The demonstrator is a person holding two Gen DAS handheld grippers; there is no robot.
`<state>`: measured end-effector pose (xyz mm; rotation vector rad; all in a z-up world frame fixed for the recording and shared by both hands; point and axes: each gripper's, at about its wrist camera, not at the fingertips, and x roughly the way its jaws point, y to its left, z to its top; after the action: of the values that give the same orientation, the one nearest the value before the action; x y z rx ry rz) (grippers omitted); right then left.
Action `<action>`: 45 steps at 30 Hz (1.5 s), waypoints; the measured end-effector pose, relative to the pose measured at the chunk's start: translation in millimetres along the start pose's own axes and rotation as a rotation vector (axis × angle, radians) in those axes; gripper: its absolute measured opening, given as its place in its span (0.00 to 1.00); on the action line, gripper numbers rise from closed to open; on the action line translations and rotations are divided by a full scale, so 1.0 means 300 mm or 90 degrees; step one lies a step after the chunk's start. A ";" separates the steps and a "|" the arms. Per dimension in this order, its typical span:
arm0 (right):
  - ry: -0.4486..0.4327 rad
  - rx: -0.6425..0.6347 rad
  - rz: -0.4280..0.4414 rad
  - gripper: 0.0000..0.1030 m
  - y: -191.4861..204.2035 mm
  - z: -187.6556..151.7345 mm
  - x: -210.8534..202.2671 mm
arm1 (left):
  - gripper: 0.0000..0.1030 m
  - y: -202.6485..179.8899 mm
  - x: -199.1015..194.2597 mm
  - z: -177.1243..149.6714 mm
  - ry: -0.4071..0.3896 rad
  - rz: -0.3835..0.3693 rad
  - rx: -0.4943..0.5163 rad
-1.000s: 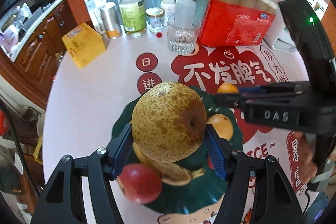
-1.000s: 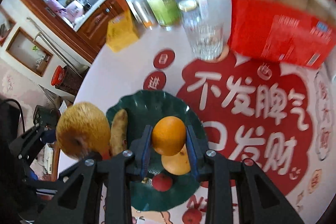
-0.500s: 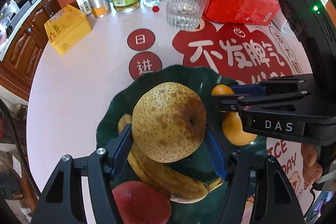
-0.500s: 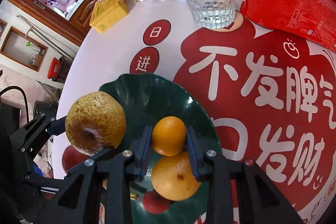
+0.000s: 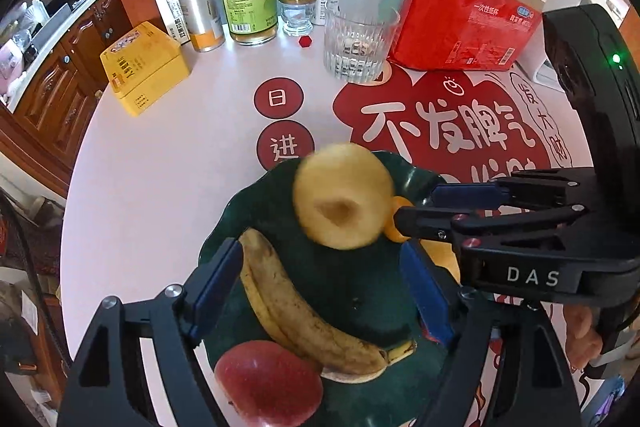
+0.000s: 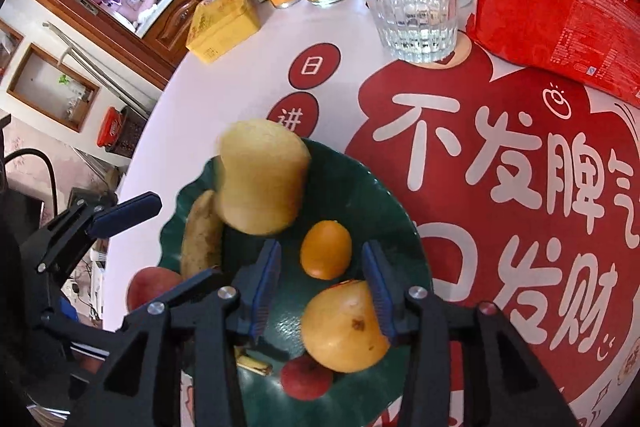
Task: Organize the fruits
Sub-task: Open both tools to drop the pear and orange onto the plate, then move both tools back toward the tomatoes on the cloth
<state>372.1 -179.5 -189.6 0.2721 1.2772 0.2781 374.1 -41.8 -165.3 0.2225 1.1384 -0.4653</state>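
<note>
Wooden cabinets [image 5: 60,95] edge a white table [image 5: 160,163] printed with red Chinese characters, where a dark green plate [image 5: 224,227] anchors the scene. On the plate's left lie a red apple [image 5: 268,383] and a spotted banana [image 5: 296,307]. Above its centre a blurred yellow pear [image 5: 342,197] sits clear of the left tool [image 5: 320,291], whose blue pads are spreading apart with nothing pressed between them. Right of the pear, a small orange [image 6: 326,249] lies loose between the opening pads of the right tool [image 6: 324,287], beside a larger orange [image 6: 344,327]. Beyond the plate stand a ribbed glass [image 5: 360,47] and a red package [image 5: 468,11].
</note>
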 end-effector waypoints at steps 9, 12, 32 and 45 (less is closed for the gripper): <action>-0.014 -0.015 -0.006 0.42 0.031 -0.039 -0.070 | 0.78 -0.029 -0.092 -0.049 -0.014 0.012 0.009; -0.023 -0.017 -0.004 0.42 0.045 -0.057 -0.105 | 0.78 -0.039 -0.132 -0.067 -0.020 0.016 0.012; -0.102 -0.064 -0.028 0.42 0.123 -0.316 -0.388 | 0.79 -0.099 -0.429 -0.249 -0.056 0.039 -0.051; -0.171 -0.071 -0.053 0.42 0.107 -0.446 -0.636 | 0.83 -0.244 -0.632 -0.337 -0.122 0.023 -0.090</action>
<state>191.0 -210.6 -42.7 0.1551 1.0015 0.2324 193.4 -20.0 -29.8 0.0728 0.9735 -0.3645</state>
